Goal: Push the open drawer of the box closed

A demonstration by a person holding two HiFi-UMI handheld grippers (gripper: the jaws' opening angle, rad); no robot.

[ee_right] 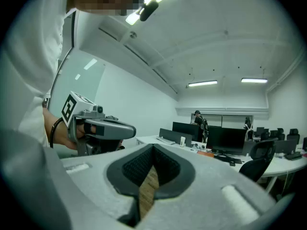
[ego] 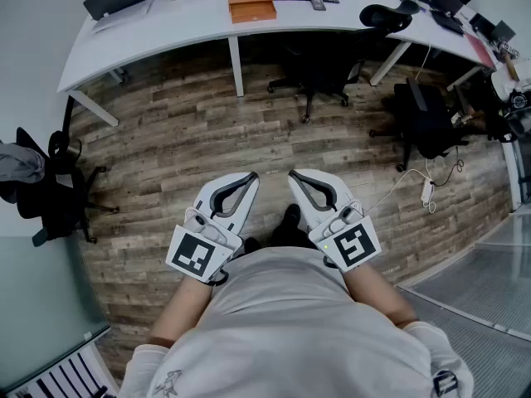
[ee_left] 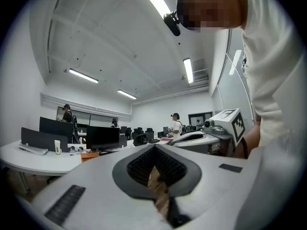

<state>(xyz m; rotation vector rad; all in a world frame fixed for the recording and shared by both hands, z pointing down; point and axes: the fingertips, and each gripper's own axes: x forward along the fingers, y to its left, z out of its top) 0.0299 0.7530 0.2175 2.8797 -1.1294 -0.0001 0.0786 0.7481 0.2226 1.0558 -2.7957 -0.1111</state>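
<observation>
Left gripper (ego: 249,181) and right gripper (ego: 297,179) are both closed and empty; box (ego: 251,5) lies far ahead on desk (ego: 166,33), slightly nearer the left one.

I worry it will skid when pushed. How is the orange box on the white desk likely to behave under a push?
The orange box looks low and flat, so it probably won't tip. It rests on a smooth white desk, so it may slide unless steadied. Its weight can't be judged from this distance.
</observation>
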